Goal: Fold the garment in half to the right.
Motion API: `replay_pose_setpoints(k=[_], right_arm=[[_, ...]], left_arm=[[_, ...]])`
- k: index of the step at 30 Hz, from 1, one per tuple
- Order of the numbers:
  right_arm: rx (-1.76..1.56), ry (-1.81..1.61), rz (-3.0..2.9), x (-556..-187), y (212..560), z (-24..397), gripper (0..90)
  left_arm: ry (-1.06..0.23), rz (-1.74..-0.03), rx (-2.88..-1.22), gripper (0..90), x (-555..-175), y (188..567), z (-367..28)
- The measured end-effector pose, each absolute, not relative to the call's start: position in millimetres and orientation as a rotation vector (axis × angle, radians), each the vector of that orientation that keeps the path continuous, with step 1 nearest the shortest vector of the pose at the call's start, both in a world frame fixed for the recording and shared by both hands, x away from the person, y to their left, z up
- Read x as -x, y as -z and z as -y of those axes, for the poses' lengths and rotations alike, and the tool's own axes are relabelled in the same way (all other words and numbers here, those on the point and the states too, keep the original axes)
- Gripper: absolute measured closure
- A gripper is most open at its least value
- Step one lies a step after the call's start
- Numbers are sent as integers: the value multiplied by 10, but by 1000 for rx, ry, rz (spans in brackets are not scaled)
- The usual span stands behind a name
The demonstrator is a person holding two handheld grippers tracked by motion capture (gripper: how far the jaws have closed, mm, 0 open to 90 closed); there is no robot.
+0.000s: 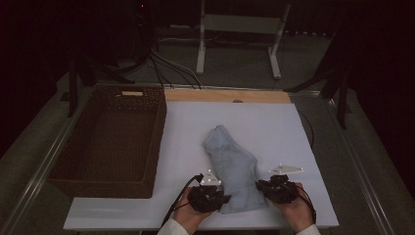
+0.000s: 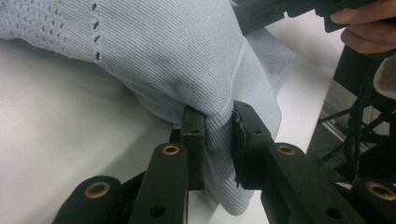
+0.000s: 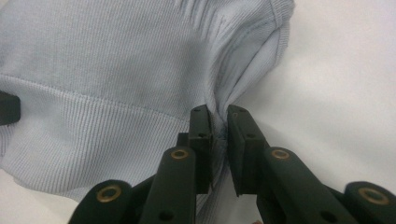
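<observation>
We have a pale blue knit garment point(image 1: 234, 169) lying crumpled on the white worktop point(image 1: 274, 127), just right of the wicker basket point(image 1: 110, 142), which looks empty. It is soft, light and limp, so we judge it will sag and stretch rather than keep shape; the ribbed hem is the firmest place to grip. Both sets of fingers are pinched nearly closed on that hem: the left gripper point(image 2: 218, 140) on a gathered fold, the right gripper point(image 3: 218, 140) on a bunched corner nearest the basket's far side.
</observation>
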State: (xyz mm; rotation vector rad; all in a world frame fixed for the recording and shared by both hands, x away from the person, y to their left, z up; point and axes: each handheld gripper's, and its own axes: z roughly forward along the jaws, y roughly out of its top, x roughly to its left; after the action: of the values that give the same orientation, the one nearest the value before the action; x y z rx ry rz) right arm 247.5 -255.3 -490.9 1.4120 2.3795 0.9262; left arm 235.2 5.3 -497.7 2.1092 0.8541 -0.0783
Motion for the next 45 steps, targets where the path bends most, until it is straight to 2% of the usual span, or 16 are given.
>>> replay_pose_setpoints(k=[14,15,16,23,27,32,35,38,42,43,45], right_arm=[[-1415,-908,-2395,-2411,4897,2709,807],[-1411,-912,-2393,-2402,4895,2722,803],[-1411,-912,-2393,-2402,4895,2722,803],[-1411,-928,-2391,-2403,4896,2724,777],[-1409,-936,-2387,-2402,4897,2723,735],[-1414,-945,-2363,-2398,4891,2719,615],[-1423,-963,-2349,-2400,4885,2725,549],[-1431,-988,-2340,-2399,4880,2735,491],[-1444,-1016,-2319,-2390,4868,2757,383],[-1447,-1028,-2302,-2383,4858,2766,333],[-1445,-1032,-2295,-2379,4855,2767,307]], left_arm=[[127,-764,-2130,749,-2258,4967,99],[132,-762,-2128,699,-2266,4960,87],[134,-759,-2124,699,-2272,4954,73],[111,-756,-2123,477,-2329,4876,-36],[100,-782,-2084,411,-2379,4811,-105],[40,-786,-2051,317,-2449,4703,-183],[-24,-800,-2034,193,-2491,4641,-221],[-67,-807,-2005,146,-2551,4600,-271],[-124,-802,-1964,24,-2641,4554,-344],[-131,-804,-1951,4,-2663,4544,-362],[-154,-807,-1939,4,-2708,4529,-389]])
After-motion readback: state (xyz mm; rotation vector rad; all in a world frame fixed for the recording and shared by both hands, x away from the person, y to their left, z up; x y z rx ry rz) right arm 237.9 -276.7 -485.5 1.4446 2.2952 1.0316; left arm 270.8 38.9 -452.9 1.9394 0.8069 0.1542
